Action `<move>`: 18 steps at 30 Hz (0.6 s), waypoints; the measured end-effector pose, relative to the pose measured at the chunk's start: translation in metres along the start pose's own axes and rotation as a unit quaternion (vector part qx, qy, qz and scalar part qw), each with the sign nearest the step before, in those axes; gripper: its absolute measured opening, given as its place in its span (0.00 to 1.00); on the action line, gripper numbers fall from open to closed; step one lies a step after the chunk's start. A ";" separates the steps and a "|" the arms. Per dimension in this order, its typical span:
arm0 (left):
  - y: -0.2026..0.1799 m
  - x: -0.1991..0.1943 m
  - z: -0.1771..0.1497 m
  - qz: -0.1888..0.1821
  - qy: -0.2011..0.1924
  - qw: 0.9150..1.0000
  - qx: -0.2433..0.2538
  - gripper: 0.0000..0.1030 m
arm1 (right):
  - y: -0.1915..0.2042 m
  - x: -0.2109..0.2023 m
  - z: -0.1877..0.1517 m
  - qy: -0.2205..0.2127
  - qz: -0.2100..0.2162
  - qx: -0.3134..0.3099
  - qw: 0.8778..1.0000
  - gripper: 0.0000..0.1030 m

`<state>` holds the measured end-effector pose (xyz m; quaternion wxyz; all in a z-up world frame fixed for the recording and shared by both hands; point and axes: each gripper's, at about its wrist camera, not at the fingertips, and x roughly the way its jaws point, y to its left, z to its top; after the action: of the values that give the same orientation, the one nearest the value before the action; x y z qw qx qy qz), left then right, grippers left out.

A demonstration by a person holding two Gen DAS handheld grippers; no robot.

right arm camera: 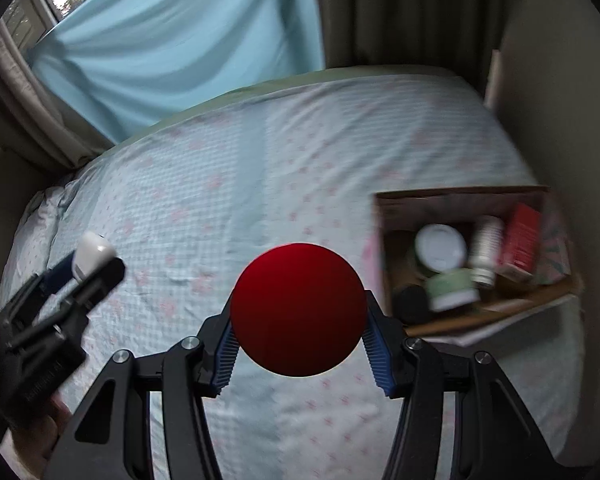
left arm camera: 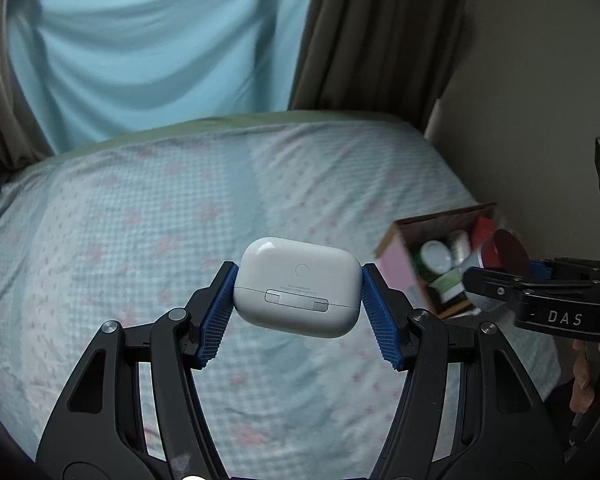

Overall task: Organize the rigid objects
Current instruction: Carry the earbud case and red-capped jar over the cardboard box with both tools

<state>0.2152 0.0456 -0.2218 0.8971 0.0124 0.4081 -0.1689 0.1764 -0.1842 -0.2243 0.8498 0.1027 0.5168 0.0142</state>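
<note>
- Left gripper (left arm camera: pixel 298 292) pinches a white earbud case (left arm camera: pixel 297 286) by its two short ends, held level in the air above the bed (left arm camera: pixel 140 240).
- Right gripper (right arm camera: pixel 299 332) pinches a red-topped round tin (right arm camera: pixel 299 309) at its sides; the red face fills the space between the blue pads (right arm camera: pixel 374 350).
- A person's hand (right arm camera: pixel 40 436) grips the left tool's handle, low at the left of the right view.
- An open cardboard box (right arm camera: pixel 460 196) sits on the bed by the wall, to the right of both grippers. Inside lie a white-lidded jar (right arm camera: pixel 440 246), a green-banded jar (right arm camera: pixel 452 286), a slim bottle (right arm camera: pixel 486 252) and a red carton (right arm camera: pixel 522 238).
- Likely step: carrying both items to the box.
- To do it well: bring one gripper over the box at a time, so the two tools do not meet at the opening.
- Aim for the bare floor at the box's left, lower each item close before letting go, and keep clear of the upright carton.
</note>
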 end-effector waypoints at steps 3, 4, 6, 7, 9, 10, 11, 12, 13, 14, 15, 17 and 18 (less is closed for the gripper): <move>-0.028 -0.009 0.008 -0.009 0.001 1.000 -0.001 0.57 | -0.028 -0.025 -0.003 -0.005 -0.012 -0.004 1.000 0.50; -0.037 -0.011 0.010 -0.011 0.002 1.000 -0.002 0.57 | -0.035 -0.031 -0.004 -0.007 -0.013 -0.006 1.000 0.50; -0.059 -0.013 0.014 -0.016 0.007 1.000 -0.008 0.57 | -0.054 -0.045 -0.003 -0.010 -0.014 -0.015 1.000 0.49; -0.069 -0.014 0.016 -0.018 0.010 1.000 -0.011 0.57 | -0.065 -0.053 -0.001 -0.011 -0.014 -0.021 1.000 0.50; -0.089 -0.013 0.019 -0.021 0.013 1.000 -0.017 0.57 | -0.083 -0.062 0.004 -0.011 -0.011 -0.031 0.999 0.50; -0.101 -0.012 0.021 -0.021 0.014 1.000 -0.017 0.57 | -0.090 -0.065 0.006 -0.012 -0.009 -0.034 0.999 0.49; -0.112 -0.010 0.022 -0.019 0.016 1.000 -0.016 0.57 | -0.099 -0.069 0.009 -0.013 -0.006 -0.039 0.999 0.50; -0.127 -0.006 0.023 -0.017 0.019 1.000 -0.013 0.57 | -0.108 -0.071 0.011 -0.014 -0.003 -0.043 0.999 0.50; -0.136 -0.002 0.024 -0.015 0.021 1.000 -0.012 0.57 | -0.116 -0.071 0.013 -0.014 -0.001 -0.045 0.999 0.50; -0.146 0.000 0.024 -0.013 0.023 1.000 -0.011 0.57 | -0.125 -0.071 0.016 -0.013 0.003 -0.048 0.999 0.50; -0.156 0.005 0.025 -0.009 0.027 1.000 -0.010 0.57 | -0.135 -0.069 0.020 -0.011 0.008 -0.049 0.999 0.50; -0.173 0.014 0.028 -0.005 0.034 0.999 -0.015 0.57 | -0.149 -0.063 0.027 -0.005 0.015 -0.053 0.998 0.50; -0.180 0.019 0.029 -0.004 0.038 0.999 -0.018 0.57 | -0.158 -0.059 0.030 -0.001 0.018 -0.057 0.998 0.50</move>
<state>0.1919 -0.1347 -0.1956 0.8803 0.0012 0.4451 -0.1642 0.1629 -0.3509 -0.1892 0.8546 0.0629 0.5121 0.0588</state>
